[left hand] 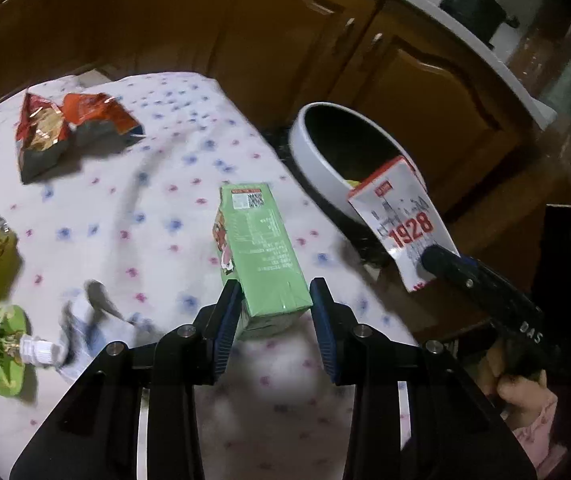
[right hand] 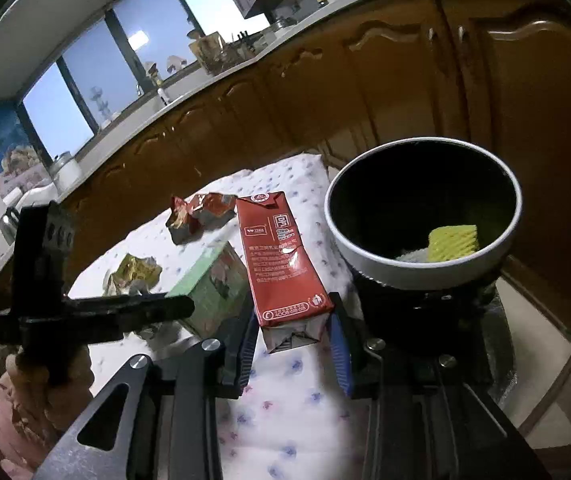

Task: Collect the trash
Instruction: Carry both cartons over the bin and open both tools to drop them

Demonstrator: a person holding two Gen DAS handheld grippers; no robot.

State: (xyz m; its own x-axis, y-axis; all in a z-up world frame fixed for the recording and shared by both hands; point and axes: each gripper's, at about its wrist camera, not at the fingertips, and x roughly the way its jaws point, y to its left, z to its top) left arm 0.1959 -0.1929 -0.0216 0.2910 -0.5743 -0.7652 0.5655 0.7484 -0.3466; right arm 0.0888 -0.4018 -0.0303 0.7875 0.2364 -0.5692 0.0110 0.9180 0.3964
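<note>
Dotted white cloth (left hand: 157, 208) covers the table. Beside it stands a round white-rimmed bin (right hand: 423, 216). My right gripper (right hand: 293, 344) clamps a red-and-white milk carton (right hand: 281, 256) near its rim; my left gripper (left hand: 275, 320) straddles a green juice carton (left hand: 263, 256), jaws seemingly not yet clamped. Next, I judge: drop the red one in.

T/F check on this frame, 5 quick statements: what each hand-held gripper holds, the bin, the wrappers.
1. The right hand-held gripper grips a red and white carton. True.
2. The left hand-held gripper is shut on a crumpled wrapper. False: its fingers flank a green carton; a firm clamp is unclear.
3. The bin is empty. False: a yellow piece lies inside.
4. The red wrapper lies on the dotted cloth. True.
5. The red and white carton is already inside the bin. False: it is held near the rim.
</note>
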